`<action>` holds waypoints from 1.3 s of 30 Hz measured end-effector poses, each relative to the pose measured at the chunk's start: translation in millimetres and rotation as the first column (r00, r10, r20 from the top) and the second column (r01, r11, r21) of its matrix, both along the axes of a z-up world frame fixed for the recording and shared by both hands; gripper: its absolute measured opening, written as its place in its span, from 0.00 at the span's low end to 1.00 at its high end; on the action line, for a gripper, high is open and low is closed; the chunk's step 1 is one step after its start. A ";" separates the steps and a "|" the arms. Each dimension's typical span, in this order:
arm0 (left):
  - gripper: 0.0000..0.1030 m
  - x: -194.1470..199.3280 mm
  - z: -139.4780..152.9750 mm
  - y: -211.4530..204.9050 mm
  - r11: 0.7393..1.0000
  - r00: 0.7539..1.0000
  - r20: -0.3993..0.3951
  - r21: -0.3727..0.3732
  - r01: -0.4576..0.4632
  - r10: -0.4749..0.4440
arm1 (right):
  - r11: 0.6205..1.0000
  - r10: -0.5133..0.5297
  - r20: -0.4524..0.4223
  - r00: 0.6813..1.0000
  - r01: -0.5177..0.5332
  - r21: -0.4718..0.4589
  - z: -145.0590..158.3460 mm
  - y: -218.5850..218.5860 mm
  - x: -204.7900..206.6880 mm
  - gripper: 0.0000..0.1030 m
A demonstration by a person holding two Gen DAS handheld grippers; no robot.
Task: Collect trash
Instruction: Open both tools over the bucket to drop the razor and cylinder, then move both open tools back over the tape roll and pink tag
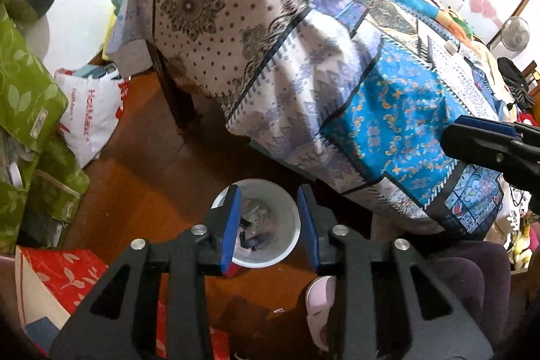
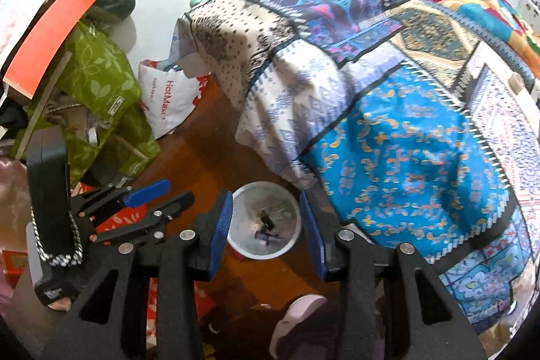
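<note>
Bin (image 1: 290,218): one; tools: two, left (image 1: 270,225), right (image 2: 266,231), both spread.

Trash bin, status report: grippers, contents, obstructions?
Left gripper open, empty. Right gripper open, empty. White bin on floor beside bed, scraps inside. Nothing blocking.

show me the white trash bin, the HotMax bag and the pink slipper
white trash bin (image 2: 287,250): right wrist view, front rim.
HotMax bag (image 2: 170,102): right wrist view, printed side.
pink slipper (image 1: 319,302): left wrist view, upper surface.

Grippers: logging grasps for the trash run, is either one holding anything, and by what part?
Nothing is held. The left gripper and right gripper both hover open above the white bin.
</note>
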State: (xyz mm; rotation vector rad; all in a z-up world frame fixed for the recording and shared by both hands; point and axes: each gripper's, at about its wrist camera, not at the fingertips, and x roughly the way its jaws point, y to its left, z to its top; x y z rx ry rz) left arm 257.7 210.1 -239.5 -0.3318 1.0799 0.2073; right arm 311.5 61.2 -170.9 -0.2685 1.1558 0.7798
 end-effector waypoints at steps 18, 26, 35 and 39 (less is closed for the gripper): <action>0.43 36.1 131.8 -98.6 0.976 0.955 0.255 0.189 0.106 -0.153 | 0.973 -0.221 0.282 0.934 0.191 0.129 88.8 -143.4 19.4 0.37; 0.57 87.3 166.4 -165.0 0.962 0.909 0.338 0.207 0.179 -0.242 | 0.925 -0.378 0.363 0.852 0.330 0.189 117.8 -228.6 43.3 0.67; 0.82 149.4 175.0 -230.6 0.943 0.874 0.371 0.228 0.243 -0.315 | 0.856 -0.516 0.380 0.768 0.472 0.210 114.7 -303.9 79.1 0.73; 0.82 180.4 167.3 -253.2 0.932 0.863 0.361 0.216 0.292 -0.354 | 0.832 -0.553 0.361 0.750 0.514 0.209 104.7 -326.5 96.2 0.73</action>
